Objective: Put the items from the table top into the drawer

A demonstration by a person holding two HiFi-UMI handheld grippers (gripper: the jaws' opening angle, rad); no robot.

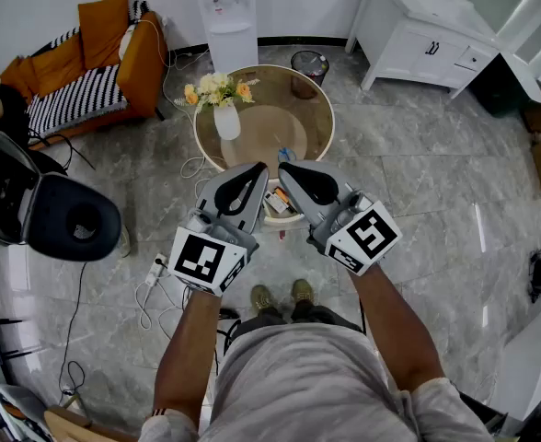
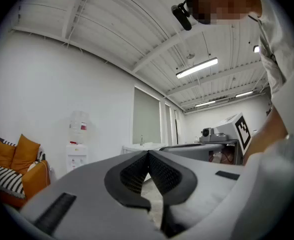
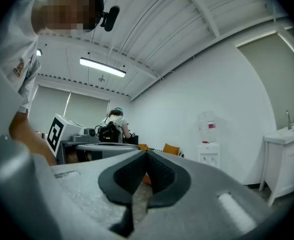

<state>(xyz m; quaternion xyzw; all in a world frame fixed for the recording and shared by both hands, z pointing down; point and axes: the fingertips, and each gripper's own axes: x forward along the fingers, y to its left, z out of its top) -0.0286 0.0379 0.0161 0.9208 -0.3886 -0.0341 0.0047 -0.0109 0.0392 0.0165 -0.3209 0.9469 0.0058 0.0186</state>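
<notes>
the grey tiled floor (image 1: 418, 182) lies open to the right of the right tool (image 1: 287, 169) and stays bare out to a white cabinet (image 1: 418, 40) far ahead on that side. to the left of the left tool (image 1: 258, 169) there is less room: an orange sofa (image 1: 96, 63) with striped cushions stands far off, and a black round seat (image 1: 73, 219) sits nearer, level with the person's forearm. the round glass tabletop (image 1: 261, 127) lies straight ahead of both tools, its near edge under their tips. a white water dispenser (image 1: 226, 17) and a dark bin (image 1: 308, 67) stand beyond its far edge. a white vase (image 1: 226, 122) of flowers stands upright on the tabletop, ahead and a little left of the left tool. the drawer (image 1: 289, 217) stands pulled out from the near edge, below and between the two tools, with small things in it too small to tell apart. a small blue item (image 1: 285, 155) lies on the tabletop just past the tips. a power strip (image 1: 157, 267) and loose cables lie on the floor below and left of the left tool. both tools are held level, side by side, tips angled toward each other. each has its jaws pressed together with nothing between them.
</notes>
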